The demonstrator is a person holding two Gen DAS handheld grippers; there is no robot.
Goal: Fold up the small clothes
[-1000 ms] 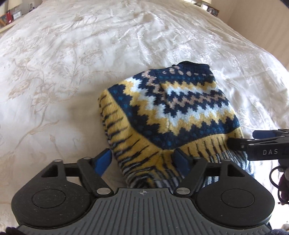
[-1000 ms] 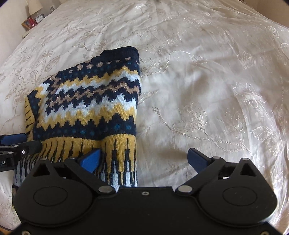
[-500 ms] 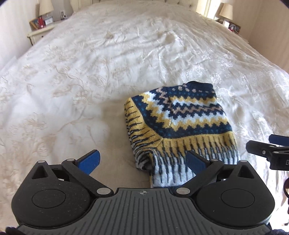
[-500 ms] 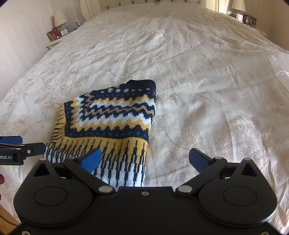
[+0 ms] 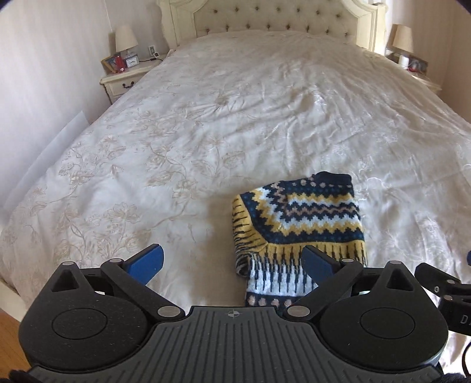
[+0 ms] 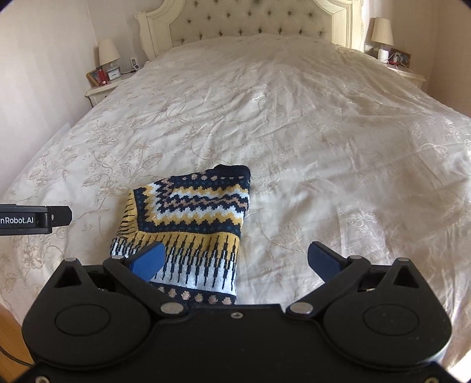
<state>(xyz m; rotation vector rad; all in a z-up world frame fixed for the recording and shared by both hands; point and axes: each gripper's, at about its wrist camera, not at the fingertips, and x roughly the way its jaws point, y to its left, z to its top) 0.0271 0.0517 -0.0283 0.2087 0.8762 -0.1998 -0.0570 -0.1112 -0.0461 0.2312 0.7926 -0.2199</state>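
A small knitted sweater (image 5: 300, 227) in navy, yellow and white zigzag bands lies folded into a compact rectangle on the cream bedspread (image 5: 206, 141) near the foot of the bed. It also shows in the right wrist view (image 6: 191, 224). My left gripper (image 5: 232, 260) is open and empty, held above and short of the sweater's left edge. My right gripper (image 6: 235, 259) is open and empty, held above the sweater's near right edge. Each gripper's finger shows at the side of the other's view.
The large bed has a tufted headboard (image 5: 273, 17). Nightstands with lamps stand at the far left (image 5: 123, 73) and far right (image 6: 394, 64). Wooden floor (image 6: 11, 338) shows at the bed's near left corner.
Both grippers have pulled back and up from the sweater, so the whole bed shows. The left jaws have opened wider. The sweater stays folded in place.
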